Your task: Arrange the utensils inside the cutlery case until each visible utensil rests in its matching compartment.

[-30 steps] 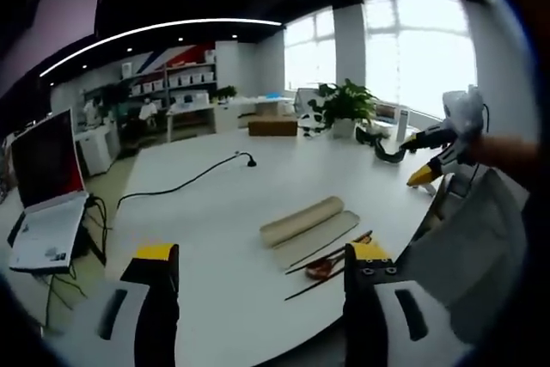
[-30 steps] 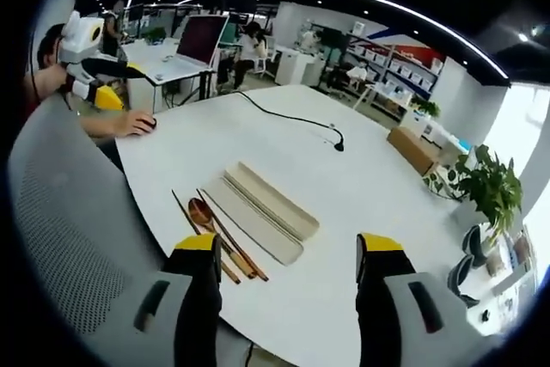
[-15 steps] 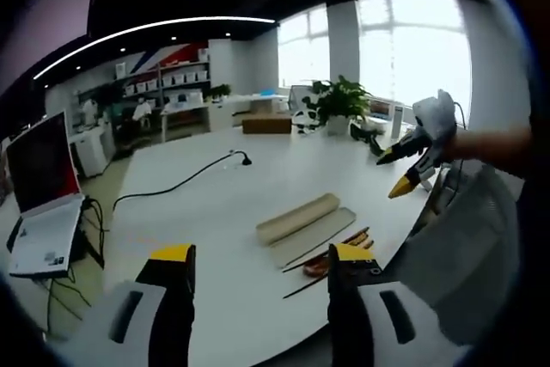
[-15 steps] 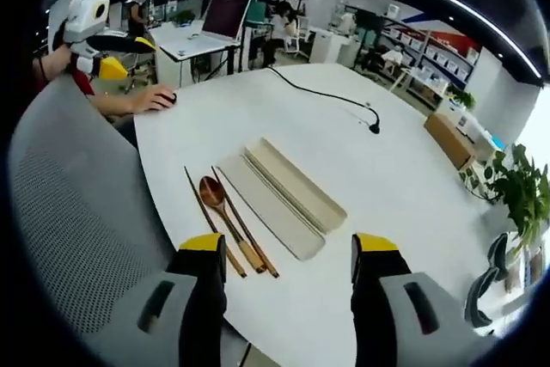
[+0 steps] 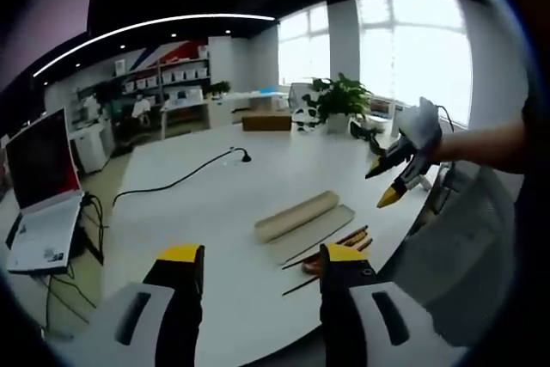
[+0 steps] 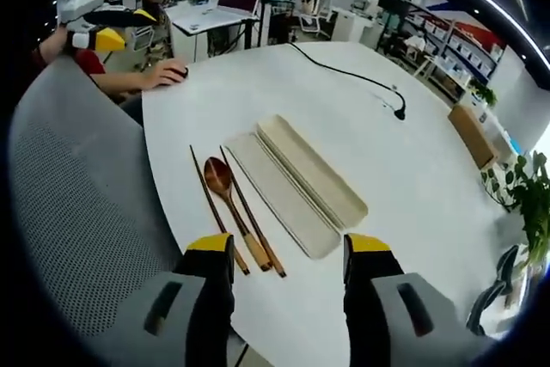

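Note:
An open beige cutlery case (image 6: 296, 182) lies on the white table (image 6: 387, 161), its two long halves side by side and nothing in them. Beside it lie a wooden spoon (image 6: 230, 209) between two wooden chopsticks (image 6: 211, 209). My right gripper (image 6: 285, 248) hovers open above the near end of these utensils, holding nothing. In the left gripper view the case (image 5: 301, 221) and utensils (image 5: 331, 257) sit right of centre, and my left gripper (image 5: 260, 259) stands open above the table edge. The right gripper (image 5: 395, 176) enters there from the right; the left gripper (image 6: 103, 27) shows top left in the right gripper view.
A grey mesh chair back (image 6: 82, 212) stands at the table's near edge. A black cable with a small microphone (image 6: 397, 112) crosses the table. A laptop (image 5: 39, 195) sits on a side desk. A person's hand (image 6: 168, 75) rests on the table. Potted plant (image 5: 344, 100) at the far end.
Both cameras moved. My right gripper has come closer over the utensils and case. Both grippers' jaws have narrowed slightly but stay open.

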